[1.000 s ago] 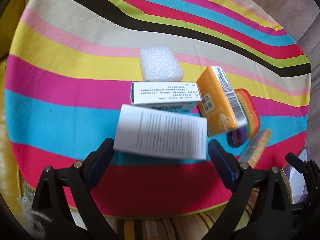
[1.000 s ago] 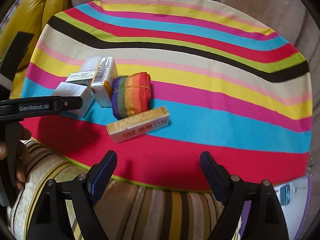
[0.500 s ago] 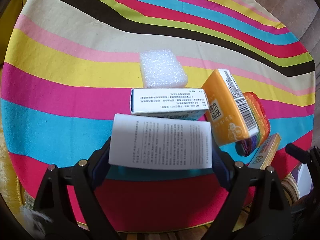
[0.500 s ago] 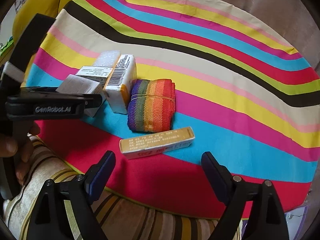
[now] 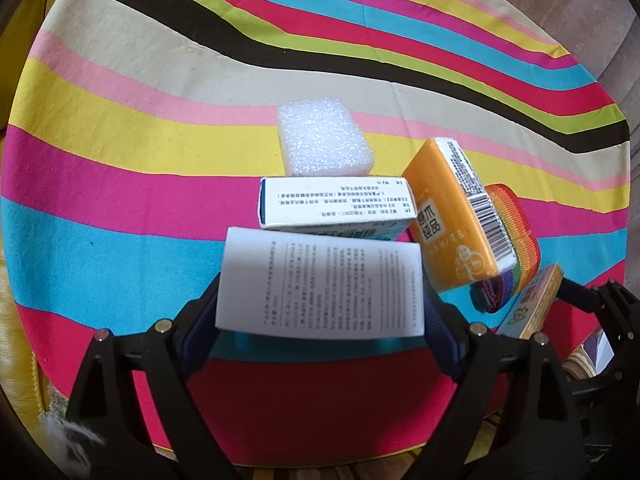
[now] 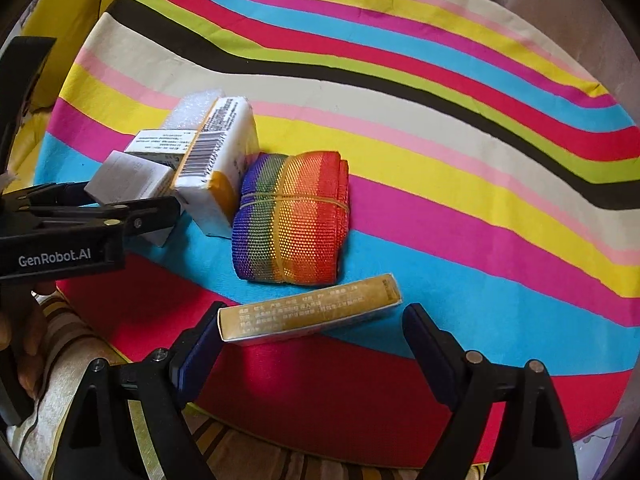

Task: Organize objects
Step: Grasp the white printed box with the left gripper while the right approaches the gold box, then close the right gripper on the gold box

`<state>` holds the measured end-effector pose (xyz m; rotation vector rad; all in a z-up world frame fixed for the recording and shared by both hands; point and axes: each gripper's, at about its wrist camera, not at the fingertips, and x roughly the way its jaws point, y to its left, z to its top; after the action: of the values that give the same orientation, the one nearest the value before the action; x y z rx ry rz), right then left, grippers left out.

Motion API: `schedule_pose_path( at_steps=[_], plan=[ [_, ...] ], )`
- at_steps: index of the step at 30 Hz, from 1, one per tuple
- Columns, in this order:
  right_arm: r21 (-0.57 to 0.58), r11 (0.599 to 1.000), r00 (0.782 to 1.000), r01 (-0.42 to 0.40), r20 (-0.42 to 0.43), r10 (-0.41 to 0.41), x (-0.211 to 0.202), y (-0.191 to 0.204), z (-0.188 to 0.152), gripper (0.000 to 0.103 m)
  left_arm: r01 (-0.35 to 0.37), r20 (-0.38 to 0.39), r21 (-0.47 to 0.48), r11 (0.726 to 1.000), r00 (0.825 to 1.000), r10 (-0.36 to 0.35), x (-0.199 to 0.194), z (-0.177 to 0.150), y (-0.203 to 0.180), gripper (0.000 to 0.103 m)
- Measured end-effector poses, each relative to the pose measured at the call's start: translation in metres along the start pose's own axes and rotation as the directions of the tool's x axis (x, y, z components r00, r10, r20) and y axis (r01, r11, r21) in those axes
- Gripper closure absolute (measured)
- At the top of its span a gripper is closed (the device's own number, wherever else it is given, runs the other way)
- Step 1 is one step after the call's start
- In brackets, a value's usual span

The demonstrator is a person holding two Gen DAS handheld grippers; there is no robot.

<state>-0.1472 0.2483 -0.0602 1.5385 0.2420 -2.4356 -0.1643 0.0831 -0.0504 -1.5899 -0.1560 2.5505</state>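
I held the white box (image 5: 320, 284) between my left gripper (image 5: 320, 316) fingers; the right gripper (image 6: 308, 344) stood wide around the gold box (image 6: 308, 312), the rainbow strap (image 6: 292, 216) behind it.

Both grippers, left gripper (image 5: 320, 320) and right gripper (image 6: 312, 340), are matte black with dark blue pads and silver rivets. White "GenRobot.AI" lettering marks the left one's side.

Between the left jaws sits a printed box (image 5: 320, 288); beyond it a second box (image 5: 334, 202), then a foam block (image 5: 324, 142). A slim carton (image 6: 308, 314) lies just ahead of the right jaws, a webbing roll (image 6: 292, 218) behind it.
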Motion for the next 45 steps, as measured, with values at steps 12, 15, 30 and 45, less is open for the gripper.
schedule_pose_path(
  at_steps=[12, 15, 30, 45],
  plan=[
    [0.052, 0.998, 0.999, -0.020, 0.026, 0.018, -0.019, -0.005, -0.016, 0.065, 0.038, 0.040, -0.066, 0.997, 0.999, -0.036, -0.023, -0.014, 0.002, 0.015],
    [0.067, 0.997, 0.999, -0.039, 0.034, 0.037, -0.024, -0.004, -0.020, 0.074, 0.059, 0.050, -0.071, 0.996, 0.997, -0.055, -0.030, -0.019, -0.002, 0.015],
    [-0.174, 0.981, 0.990, -0.091, 0.095, 0.109, -0.050, -0.006, -0.023, 0.003, 0.129, 0.077, -0.117, 0.985, 0.990, -0.120, -0.055, -0.042, -0.011, 0.015],
    [-0.379, 0.914, 0.985, -0.144, 0.037, 0.171, -0.007, -0.017, 0.010, 0.001, 0.131, 0.033, -0.138, 0.982, 0.991, -0.127, -0.042, -0.043, -0.012, 0.015]
  ],
)
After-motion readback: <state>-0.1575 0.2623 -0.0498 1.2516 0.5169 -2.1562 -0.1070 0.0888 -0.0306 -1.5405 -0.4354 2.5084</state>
